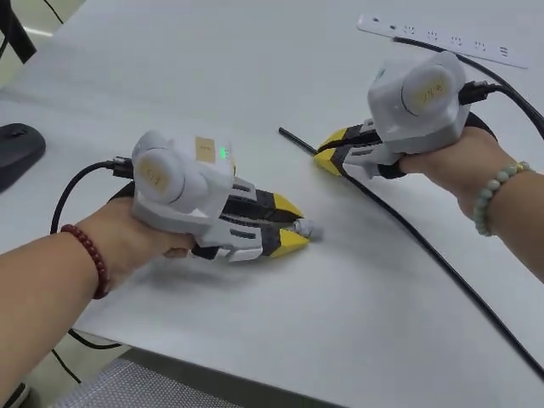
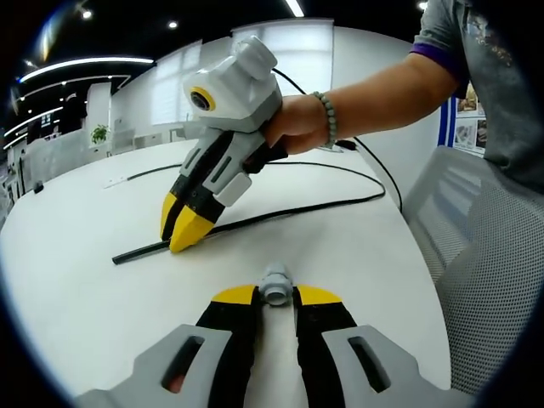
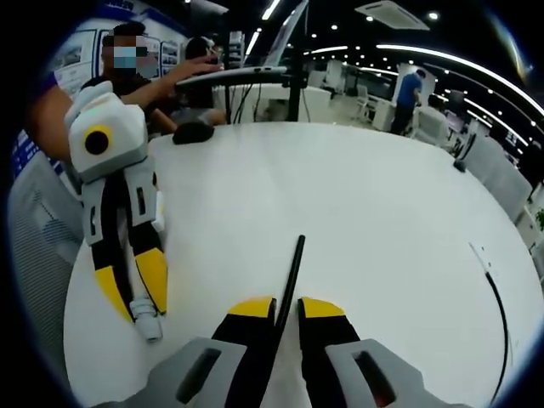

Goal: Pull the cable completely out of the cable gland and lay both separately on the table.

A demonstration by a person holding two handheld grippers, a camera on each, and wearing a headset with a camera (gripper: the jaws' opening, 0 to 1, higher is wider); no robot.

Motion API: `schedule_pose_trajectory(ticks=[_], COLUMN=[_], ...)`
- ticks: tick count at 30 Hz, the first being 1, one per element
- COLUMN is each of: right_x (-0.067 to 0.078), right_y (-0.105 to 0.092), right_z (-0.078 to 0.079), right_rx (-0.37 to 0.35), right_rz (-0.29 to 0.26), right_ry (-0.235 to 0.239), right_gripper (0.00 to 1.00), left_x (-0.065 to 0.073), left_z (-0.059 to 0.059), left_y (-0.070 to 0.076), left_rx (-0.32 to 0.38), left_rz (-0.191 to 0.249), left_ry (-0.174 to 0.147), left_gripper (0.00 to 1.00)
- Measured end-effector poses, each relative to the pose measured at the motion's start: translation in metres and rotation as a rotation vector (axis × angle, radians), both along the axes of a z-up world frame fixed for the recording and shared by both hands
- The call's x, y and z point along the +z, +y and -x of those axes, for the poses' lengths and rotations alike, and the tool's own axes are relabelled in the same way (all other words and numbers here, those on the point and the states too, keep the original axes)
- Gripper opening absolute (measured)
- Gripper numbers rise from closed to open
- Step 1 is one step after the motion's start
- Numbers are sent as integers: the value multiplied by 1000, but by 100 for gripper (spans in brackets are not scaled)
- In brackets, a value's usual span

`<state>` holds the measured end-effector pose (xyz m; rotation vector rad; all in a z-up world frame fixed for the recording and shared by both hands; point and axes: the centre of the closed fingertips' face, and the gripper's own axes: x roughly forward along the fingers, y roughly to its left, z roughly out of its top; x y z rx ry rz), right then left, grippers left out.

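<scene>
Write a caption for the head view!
Left gripper holds the gland, right gripper holds the cable, already separated.

No words or numbers clear enough to read; faint marks on the round disc (image 1: 431,87) of the right gripper (image 1: 330,158), too blurry to make out; same on the yellow disc (image 1: 155,175) of the left gripper (image 1: 296,231); small tan sticker (image 1: 205,149) on top of that one, too small to tell; wall posters (image 2: 469,102) far behind, just a blur
</scene>
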<state>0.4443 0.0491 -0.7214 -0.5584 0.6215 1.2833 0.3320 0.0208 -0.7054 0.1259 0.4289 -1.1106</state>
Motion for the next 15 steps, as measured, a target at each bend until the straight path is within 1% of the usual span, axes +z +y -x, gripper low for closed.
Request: schedule_pose_trajectory(ticks=[1,2,3,5,6,7,10,12,15], right_x=[0,0,0,0,0,1,3,4,10], right_y=[1,1,1,2,2,3,3,2,1], right_z=[-1,-1,0,0,1,2,2,3,6], right_rx=[-1,-13,-14,-21,-21,-23,-39,-44,-53], right_rz=[-5,-13,-14,-19,-21,-22,-34,-35,-47], right_ry=[3,18,28,36,41,43,56,55,54], right_gripper=[10,10,11,14,14,15,17,19,20], left_x=[1,1,2,2,2,4,11,14,14], left_z=[0,-1,-1,-3,-4,-3,-4,-4,-7], left_y=[1,2,3,5,6,7,8,9,13], left_rx=[5,12,19,31,38,44,60,63,81], left_rz=[-4,-4,2,-1,2,18,51,58,48], left_ry=[-5,-7,-1,-7,-5,4,6,4,4], left_gripper=[17,17,17,17,17,18,23,25,27])
